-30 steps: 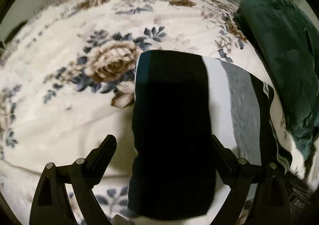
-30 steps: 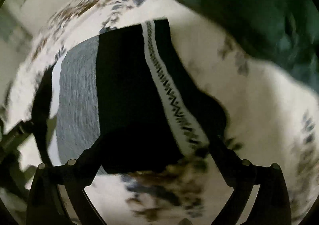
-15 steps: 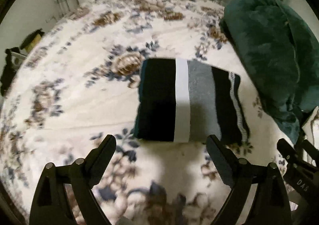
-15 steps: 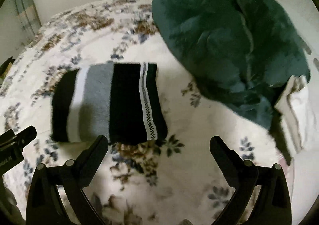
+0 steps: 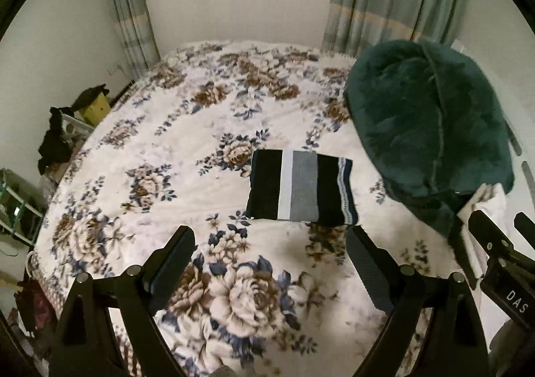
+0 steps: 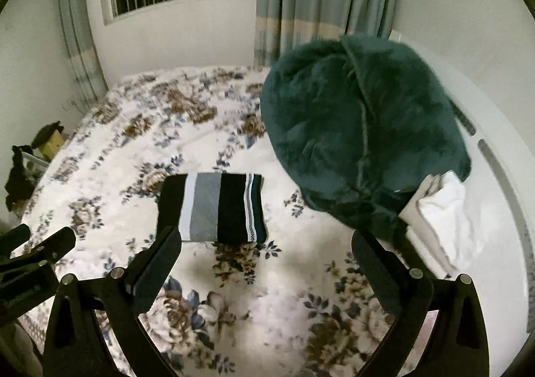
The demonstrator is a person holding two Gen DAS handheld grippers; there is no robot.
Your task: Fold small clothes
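On the floral bedspread (image 5: 187,149) I see the folded striped garment (image 5: 301,191) lying flat, near the middle of my left view and toward ten o'clock from centre in my right view (image 6: 214,208). My left gripper (image 5: 271,260) hangs above the bedspread, jaws spread wide and holding nothing. My right gripper (image 6: 267,260) is likewise spread and holding nothing. A dark green blanket (image 6: 361,129) is heaped at two o'clock, near the garment, with white bedding (image 6: 448,209) beside it.

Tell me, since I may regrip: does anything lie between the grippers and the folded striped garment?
Nothing visible does. Only bare floral bedspread separates the open left gripper and right gripper from the folded black, white and grey striped garment. The dark green plush blanket sits aside.
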